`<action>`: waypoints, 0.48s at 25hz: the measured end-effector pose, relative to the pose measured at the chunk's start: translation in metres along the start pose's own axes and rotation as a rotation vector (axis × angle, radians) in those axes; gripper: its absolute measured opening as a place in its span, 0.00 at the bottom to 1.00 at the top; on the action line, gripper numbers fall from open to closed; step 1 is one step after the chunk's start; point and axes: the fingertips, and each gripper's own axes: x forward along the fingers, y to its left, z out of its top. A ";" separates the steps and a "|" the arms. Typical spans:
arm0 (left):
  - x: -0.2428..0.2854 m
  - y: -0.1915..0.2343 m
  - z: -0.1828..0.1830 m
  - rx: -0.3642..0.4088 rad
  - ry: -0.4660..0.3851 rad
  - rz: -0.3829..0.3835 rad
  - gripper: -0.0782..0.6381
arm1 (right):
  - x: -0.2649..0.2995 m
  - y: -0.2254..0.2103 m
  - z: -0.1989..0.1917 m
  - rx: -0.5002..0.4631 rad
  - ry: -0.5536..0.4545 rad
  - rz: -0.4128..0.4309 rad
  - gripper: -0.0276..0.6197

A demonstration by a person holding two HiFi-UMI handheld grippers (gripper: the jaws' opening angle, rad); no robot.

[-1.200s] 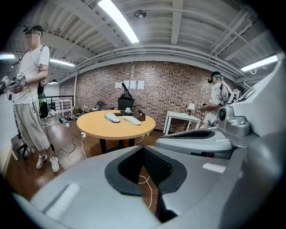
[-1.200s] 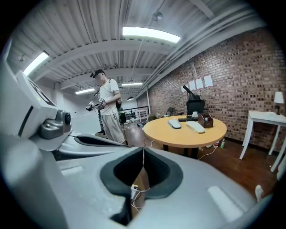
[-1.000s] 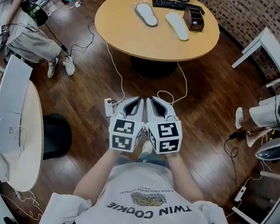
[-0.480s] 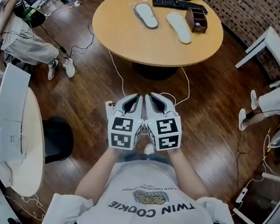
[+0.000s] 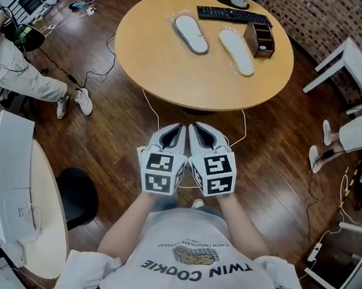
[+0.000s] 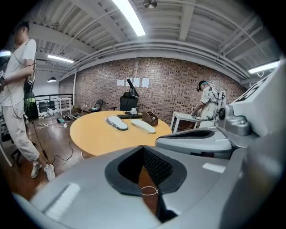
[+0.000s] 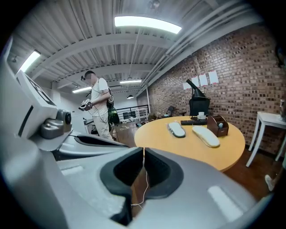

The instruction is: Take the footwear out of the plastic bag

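Head view is showing the round table point(image 5: 175, 65) sitting nearer to both claws than 1 second ago, its front edge now lying just ahead of the jaw tips. The person is walking up to it, so by my reading the task is only in its approach and nothing is being handled yet. The tabletop is looking smooth, matte and honey-coloured above a dark plank floor point(image 5: 106, 140).

The left claw point(image 5: 177, 129) and right claw point(image 5: 196, 128) are travelling side by side, almost touching, each with its jaws pressed together on nothing. In both gripper views only floor and a thin white cable point(image 6: 149, 191) are showing through the dark ribbed hollow behind the meeting tips. Their shells are looking like hard, pale grey plastic.

Well ahead of the claws, the left slipper point(image 5: 191, 33) and right slipper point(image 5: 236, 51) are lying flat on the table. Both are pale, soft-looking ovals, and a glossy clear bag seems to be wrapping each, most plainly the left one. Beyond them a flat black keyboard point(image 5: 233, 15) is lying, and a small brown wooden box point(image 5: 259, 39) is standing just beside the right slipper.
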 end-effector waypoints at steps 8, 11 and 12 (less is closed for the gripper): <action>0.042 0.072 0.040 0.008 -0.010 -0.075 0.11 | 0.078 -0.004 0.046 0.028 -0.021 -0.075 0.05; 0.055 0.088 0.053 0.014 -0.013 -0.108 0.11 | 0.098 -0.008 0.060 0.033 -0.025 -0.108 0.05; 0.059 0.093 0.057 0.018 -0.014 -0.118 0.11 | 0.103 -0.009 0.063 0.034 -0.027 -0.118 0.05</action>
